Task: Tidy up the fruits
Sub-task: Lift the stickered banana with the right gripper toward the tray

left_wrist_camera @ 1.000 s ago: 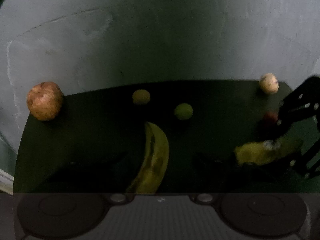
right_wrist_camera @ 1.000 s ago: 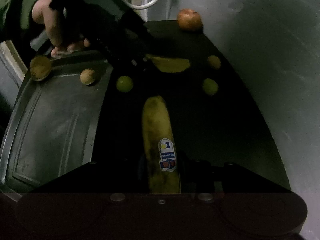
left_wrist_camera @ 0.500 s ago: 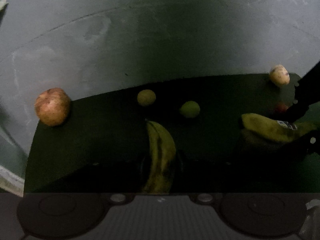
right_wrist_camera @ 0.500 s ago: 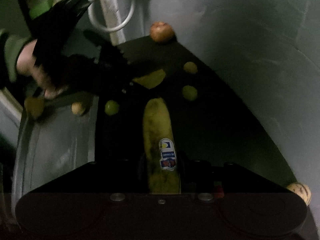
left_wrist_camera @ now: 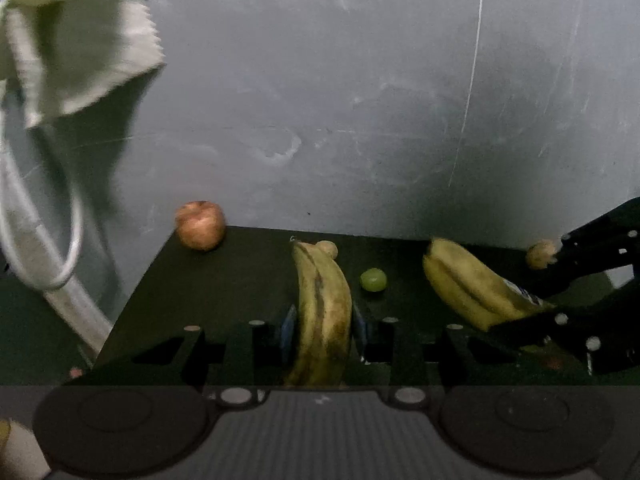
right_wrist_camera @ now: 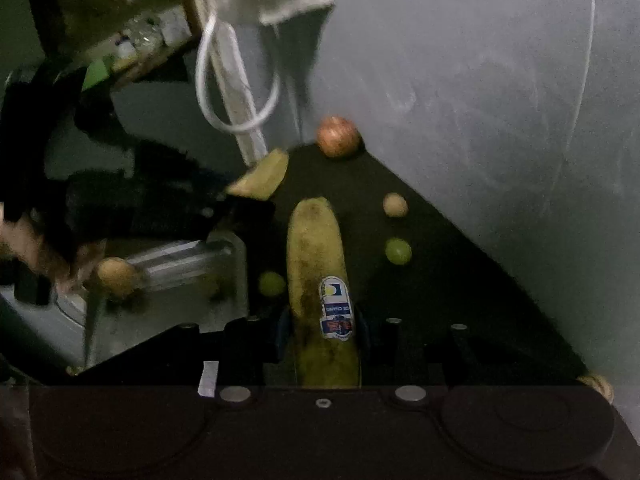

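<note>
Between the blue pads of the left gripper [left_wrist_camera: 322,330], a brown-streaked banana [left_wrist_camera: 320,312] is being clamped, its tip pointing away from the camera; the jaws have just been closing on it. The right gripper [right_wrist_camera: 322,330] is likewise gripping a stickered banana [right_wrist_camera: 318,280] with narrow-set jaws. Beyond the left gripper's fingers, on the dark table [left_wrist_camera: 240,280], a green grape [left_wrist_camera: 373,279] is lying just right of the banana, a reddish apple [left_wrist_camera: 200,225] is sitting far left at the wall, and a small tan fruit [left_wrist_camera: 327,248] is peeking from behind the banana's tip. Left of the right gripper, a grey tray [right_wrist_camera: 168,280] is holding a round brown fruit [right_wrist_camera: 116,276].
</note>
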`<state>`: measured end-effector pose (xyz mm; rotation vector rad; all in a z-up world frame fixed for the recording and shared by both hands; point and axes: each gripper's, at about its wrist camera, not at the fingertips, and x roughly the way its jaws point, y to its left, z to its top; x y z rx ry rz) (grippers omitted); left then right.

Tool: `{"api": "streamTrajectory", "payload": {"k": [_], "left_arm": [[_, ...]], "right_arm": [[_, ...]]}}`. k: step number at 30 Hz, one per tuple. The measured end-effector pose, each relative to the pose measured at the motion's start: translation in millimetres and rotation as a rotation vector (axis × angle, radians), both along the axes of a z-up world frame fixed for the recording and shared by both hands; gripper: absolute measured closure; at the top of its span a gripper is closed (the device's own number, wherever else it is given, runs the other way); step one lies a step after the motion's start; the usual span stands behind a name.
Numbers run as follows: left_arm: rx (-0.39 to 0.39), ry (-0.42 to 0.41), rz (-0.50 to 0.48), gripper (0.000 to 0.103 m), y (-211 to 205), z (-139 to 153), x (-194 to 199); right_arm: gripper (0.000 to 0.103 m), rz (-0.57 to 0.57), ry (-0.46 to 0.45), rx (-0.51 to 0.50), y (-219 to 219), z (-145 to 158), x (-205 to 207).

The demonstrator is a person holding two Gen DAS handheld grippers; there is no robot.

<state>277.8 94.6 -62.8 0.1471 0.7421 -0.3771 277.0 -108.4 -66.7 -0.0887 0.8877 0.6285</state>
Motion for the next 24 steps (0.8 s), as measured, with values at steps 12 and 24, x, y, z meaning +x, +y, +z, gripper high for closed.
{"api": "streamTrajectory", "payload": {"k": [12,24], "left_arm": [[-0.095,-0.060,0.320,0.071,17.9,40.6,-114.3],[-0.117,-0.024,0.545,0.070,32.3,25.5,-211.6]], "right_arm": [[0.067,0.077,-0.096,0.102,-15.2,68.7,-53.5],[0.067,0.193,-0.082,0.133,-8.4,77.4,-109.7]]}}
